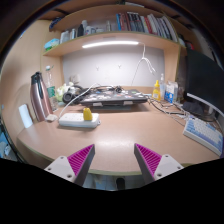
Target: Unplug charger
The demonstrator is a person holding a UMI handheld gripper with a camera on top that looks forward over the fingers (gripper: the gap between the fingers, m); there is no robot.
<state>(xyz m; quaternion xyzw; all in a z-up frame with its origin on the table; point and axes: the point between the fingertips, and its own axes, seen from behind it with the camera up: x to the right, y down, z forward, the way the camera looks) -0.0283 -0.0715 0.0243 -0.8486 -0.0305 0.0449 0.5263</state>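
Note:
A white power strip (78,120) lies on the wooden desk (125,138), far beyond my fingers and to their left. A yellow charger plug (87,114) stands upright in the strip's right end. My gripper (114,164) is open and empty, held above the desk's near edge. Its magenta pads (80,158) are wide apart with only bare desk between them.
A dark thermos (39,97) stands left of the strip. A laptop (113,98) sits at the back centre, with bottles (158,90) to its right. A monitor (203,80) and keyboard (204,133) are at the right. A bookshelf (115,28) runs above.

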